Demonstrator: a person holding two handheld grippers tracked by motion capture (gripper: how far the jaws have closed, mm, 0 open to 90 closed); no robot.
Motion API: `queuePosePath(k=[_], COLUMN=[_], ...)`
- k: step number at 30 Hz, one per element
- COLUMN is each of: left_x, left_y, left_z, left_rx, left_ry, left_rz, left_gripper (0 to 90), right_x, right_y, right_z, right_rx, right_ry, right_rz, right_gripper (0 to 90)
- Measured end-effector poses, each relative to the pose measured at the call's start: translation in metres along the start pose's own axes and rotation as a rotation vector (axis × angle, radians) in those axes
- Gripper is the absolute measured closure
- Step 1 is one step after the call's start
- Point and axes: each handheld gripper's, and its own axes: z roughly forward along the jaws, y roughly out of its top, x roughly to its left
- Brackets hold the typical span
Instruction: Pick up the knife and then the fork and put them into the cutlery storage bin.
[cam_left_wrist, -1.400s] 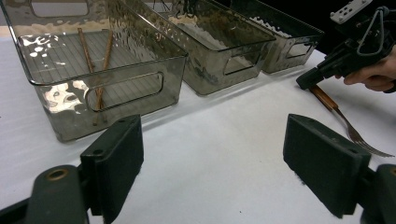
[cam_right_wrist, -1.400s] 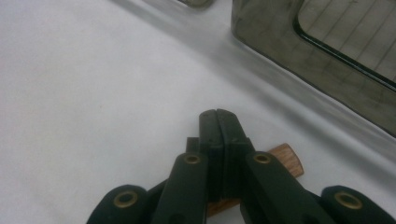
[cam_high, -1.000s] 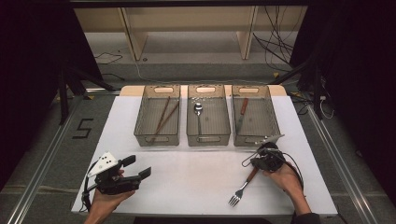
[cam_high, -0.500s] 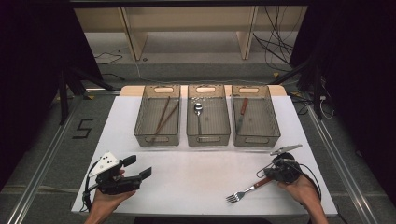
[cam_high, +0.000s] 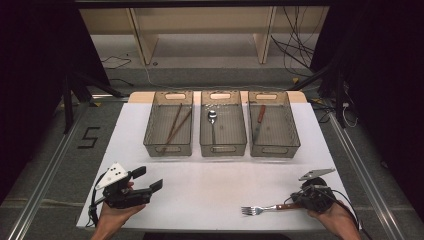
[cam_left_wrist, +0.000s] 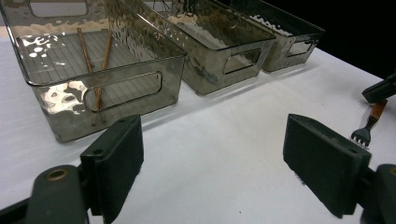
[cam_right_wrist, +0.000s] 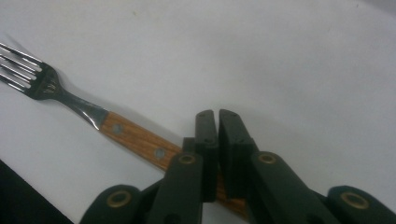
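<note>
A fork (cam_high: 262, 208) with a wooden handle lies flat near the table's front right, tines pointing left. My right gripper (cam_high: 298, 201) sits over the handle's end. In the right gripper view its jaws are shut together (cam_right_wrist: 217, 114), and the handle (cam_right_wrist: 135, 140) runs underneath them rather than between them. My left gripper (cam_high: 147, 178) rests open near the front left edge with nothing between its pads (cam_left_wrist: 217, 149). The fork (cam_left_wrist: 366, 130) shows far off at the right of the left gripper view.
Three smoky clear bins stand in a row at the back. The left bin (cam_high: 150, 137) holds chopsticks (cam_high: 175, 125), the middle bin (cam_high: 204, 137) a spoon (cam_high: 212, 120), the right bin (cam_high: 292, 135) a brown-handled utensil (cam_high: 259, 120). A white mat (cam_high: 210, 180) covers the table.
My right gripper has moved right and toward the front edge. The fork swung with it from a diagonal to lying nearly level. The left gripper stayed put.
</note>
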Motion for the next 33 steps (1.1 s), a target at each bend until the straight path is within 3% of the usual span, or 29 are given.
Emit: queuePosePath(k=[2,4,8,13,22,33], left_x=[0.0,0.001,0.0,0.001,0.0,0.001], left_y=[0.0,0.0,0.0,0.0,0.0,0.0], left_z=[0.0,0.0,0.0,0.0,0.0,0.0], left_rx=[0.001,-0.001,-0.004,-0.002,-0.002,-0.004], left_ry=[0.001,0.001,0.002,0.001,0.001,0.002], left_rz=[0.0,-0.004,-0.006,-0.003,-0.004,-0.004], left_gripper=[19.8,19.9,19.9,19.9,19.9,19.9], right_x=[0.001,0.003,0.007,0.014,0.028,0.035], right_y=[0.003,0.008,0.016,0.023,0.025,0.028], right_z=[-0.003,-0.007,-0.015,-0.016,0.001,0.011], right_rx=[0.0,0.003,0.009,0.063,0.167,0.242], right_ry=[0.002,0.018,0.051,0.08,0.105,0.091], right_rz=[-0.017,-0.077,-0.144,-0.237,-0.344,-0.383], right_gripper=[78.1,66.6,47.1,35.1,34.0,42.8])
